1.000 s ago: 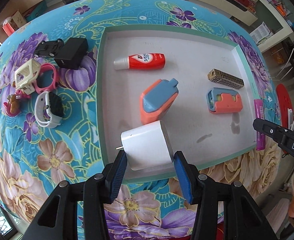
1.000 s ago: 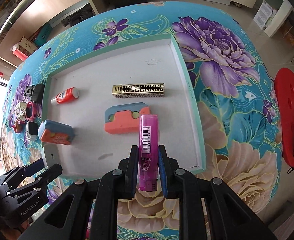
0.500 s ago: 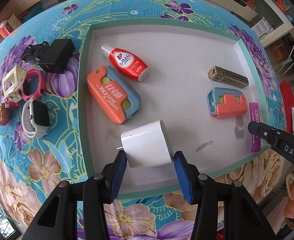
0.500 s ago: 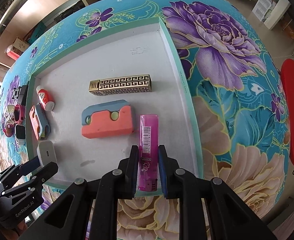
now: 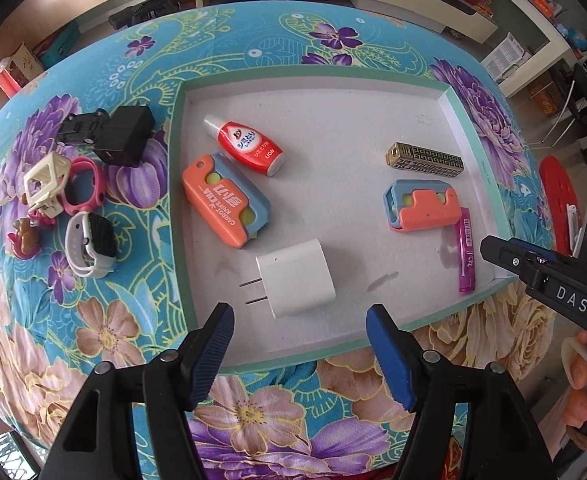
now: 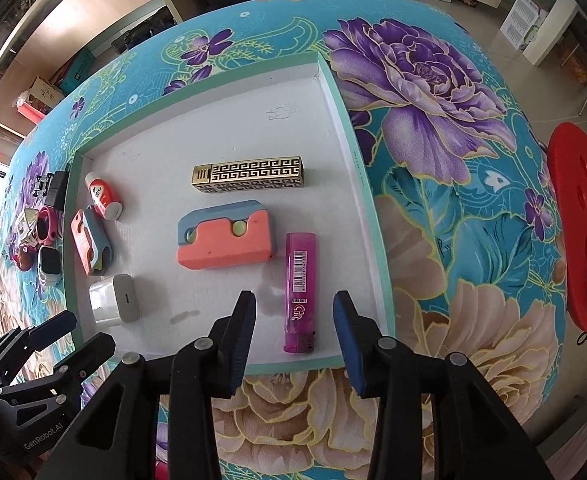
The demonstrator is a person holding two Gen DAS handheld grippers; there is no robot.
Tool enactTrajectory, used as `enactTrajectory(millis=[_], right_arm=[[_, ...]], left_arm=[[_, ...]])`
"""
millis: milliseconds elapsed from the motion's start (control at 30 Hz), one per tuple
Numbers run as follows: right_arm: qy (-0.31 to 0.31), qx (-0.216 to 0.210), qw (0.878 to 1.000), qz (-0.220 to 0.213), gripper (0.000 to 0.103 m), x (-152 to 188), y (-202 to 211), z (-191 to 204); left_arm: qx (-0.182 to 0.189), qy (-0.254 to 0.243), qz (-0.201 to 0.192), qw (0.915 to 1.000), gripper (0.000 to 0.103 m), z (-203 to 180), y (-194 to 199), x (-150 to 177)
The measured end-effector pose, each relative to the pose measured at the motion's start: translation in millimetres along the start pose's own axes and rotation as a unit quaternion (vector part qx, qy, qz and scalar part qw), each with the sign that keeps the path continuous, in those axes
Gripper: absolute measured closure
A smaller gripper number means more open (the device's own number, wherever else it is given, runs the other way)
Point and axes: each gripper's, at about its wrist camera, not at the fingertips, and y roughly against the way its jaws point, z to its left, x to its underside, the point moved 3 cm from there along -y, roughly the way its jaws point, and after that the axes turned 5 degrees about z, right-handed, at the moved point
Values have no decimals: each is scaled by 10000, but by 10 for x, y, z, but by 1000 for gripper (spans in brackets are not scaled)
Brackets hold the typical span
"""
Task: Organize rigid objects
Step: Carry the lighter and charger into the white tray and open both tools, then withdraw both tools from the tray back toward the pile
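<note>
Left gripper (image 5: 299, 344) is spreading its jaws, nothing clamped; the white charger (image 5: 293, 278) lies free in the tray (image 5: 313, 84). Right gripper (image 6: 293, 326) is opening too, the pink lighter (image 6: 300, 288) loose between its pads, near the tray's right wall. Release step, I'd say; next, fetch the watches (image 5: 89, 250) outside.

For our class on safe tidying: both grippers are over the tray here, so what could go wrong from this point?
1. The pink lighter lies close to the tray wall, between the opening jaws of the right gripper; a careless withdrawal could nudge it.
2. The white charger lies just ahead of the left gripper, whose jaws are opening; its prongs might snag a finger.
</note>
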Motion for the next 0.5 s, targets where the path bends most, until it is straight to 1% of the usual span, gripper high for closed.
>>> enactTrajectory(millis=[33, 100, 167, 200, 233, 267, 333, 367, 433, 500], right_arm=[[8, 6, 10000, -38, 61, 11, 45, 13], [28, 17, 9999, -117, 54, 41, 131, 13], [62, 23, 9998, -204, 43, 75, 230, 26], [84, 31, 9997, -237, 41, 89, 270, 37], [107, 42, 9996, -266, 36, 96, 313, 64], [129, 52, 9995, -289, 33, 108, 340, 83], [172, 50, 9993, -338, 32, 132, 391, 126], [189, 63, 9991, -362, 27, 135, 406, 155], [217, 89, 9988, -419, 22, 163, 468, 178], [251, 96, 9986, -449, 22, 171, 493, 238]], left_arm=[[-18, 15, -49, 10000, 24, 59, 18, 6], [-75, 43, -126, 9999, 20, 100, 121, 20], [-106, 80, -213, 9997, 13, 147, 201, 55], [-117, 111, -261, 9995, 11, 169, 236, 68], [-121, 147, -307, 9993, 7, 192, 280, 87], [-119, 183, -356, 9991, 3, 217, 317, 95], [-119, 262, -448, 9986, 0, 288, 368, 108], [-131, 300, -480, 9983, 0, 313, 393, 116], [-178, 380, -535, 9977, 0, 365, 435, 133], [-249, 463, -599, 9968, 0, 443, 476, 144]])
